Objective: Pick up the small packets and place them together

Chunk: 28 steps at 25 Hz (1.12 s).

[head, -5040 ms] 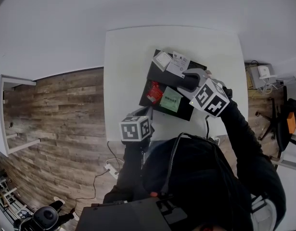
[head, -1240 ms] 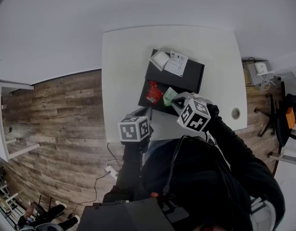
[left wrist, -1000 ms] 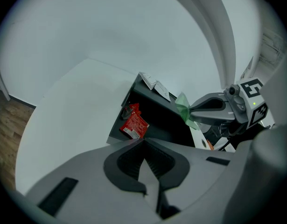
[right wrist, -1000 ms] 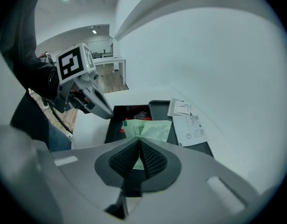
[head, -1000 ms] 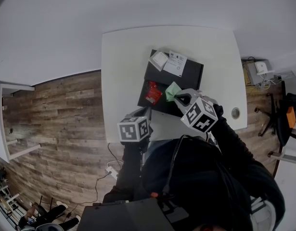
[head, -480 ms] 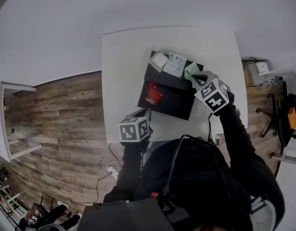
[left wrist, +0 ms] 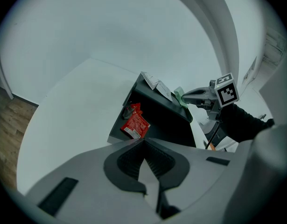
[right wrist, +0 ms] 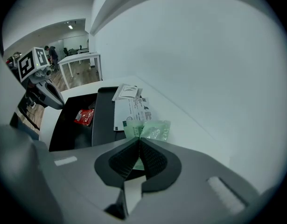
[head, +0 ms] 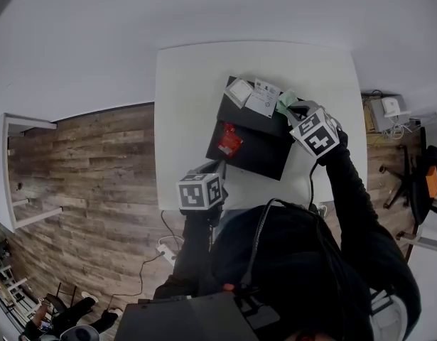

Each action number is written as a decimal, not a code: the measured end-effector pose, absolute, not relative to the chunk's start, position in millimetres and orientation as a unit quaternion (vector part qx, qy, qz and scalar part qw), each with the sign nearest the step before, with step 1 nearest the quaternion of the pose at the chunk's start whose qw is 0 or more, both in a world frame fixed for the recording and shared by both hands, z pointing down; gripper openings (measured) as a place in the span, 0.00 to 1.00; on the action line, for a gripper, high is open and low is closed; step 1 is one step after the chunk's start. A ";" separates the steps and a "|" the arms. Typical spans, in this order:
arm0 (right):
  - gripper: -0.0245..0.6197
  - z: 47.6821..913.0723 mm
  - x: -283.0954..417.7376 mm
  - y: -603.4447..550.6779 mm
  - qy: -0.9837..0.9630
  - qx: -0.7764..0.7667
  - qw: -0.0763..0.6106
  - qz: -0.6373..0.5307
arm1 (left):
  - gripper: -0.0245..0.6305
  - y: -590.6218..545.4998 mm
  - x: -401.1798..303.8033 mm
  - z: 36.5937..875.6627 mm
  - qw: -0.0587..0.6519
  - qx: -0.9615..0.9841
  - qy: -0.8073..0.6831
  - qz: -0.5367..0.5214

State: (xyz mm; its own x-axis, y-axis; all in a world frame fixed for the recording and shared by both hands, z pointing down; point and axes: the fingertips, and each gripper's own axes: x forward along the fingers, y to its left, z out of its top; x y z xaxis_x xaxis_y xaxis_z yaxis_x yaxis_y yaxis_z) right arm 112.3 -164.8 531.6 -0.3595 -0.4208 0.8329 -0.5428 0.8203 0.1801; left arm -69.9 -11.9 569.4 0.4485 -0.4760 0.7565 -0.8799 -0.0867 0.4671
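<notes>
A black tray (head: 257, 144) lies on the white table (head: 190, 105). Two white packets (head: 239, 89) (head: 264, 96) rest side by side at its far edge. My right gripper (head: 290, 109) is shut on a green packet (head: 284, 101) and holds it just right of them, over the tray's far right corner. In the right gripper view the green packet (right wrist: 149, 129) sticks out of the jaws, beside the larger white packet (right wrist: 131, 112). A red packet (head: 229, 139) lies alone on the tray's left part. My left gripper (head: 207, 170) is shut and empty at the table's near edge.
Wooden floor (head: 97, 190) lies left of the table, whose near edge is by my body. A cable (head: 310, 183) trails from the right gripper. White table (right wrist: 199, 134) spreads right of the tray, up to the wall. Other desks (right wrist: 80, 59) stand in the room beyond.
My right gripper lifted the green packet from the tray's near middle and carried it to the far right corner, next to the white packets. The left gripper stayed still.
</notes>
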 end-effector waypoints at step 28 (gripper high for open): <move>0.23 462.5 36.4 -123.3 -0.886 0.210 0.412 -0.025 | 0.04 -12.1 -69.7 568.4 0.475 0.707 -0.482 0.205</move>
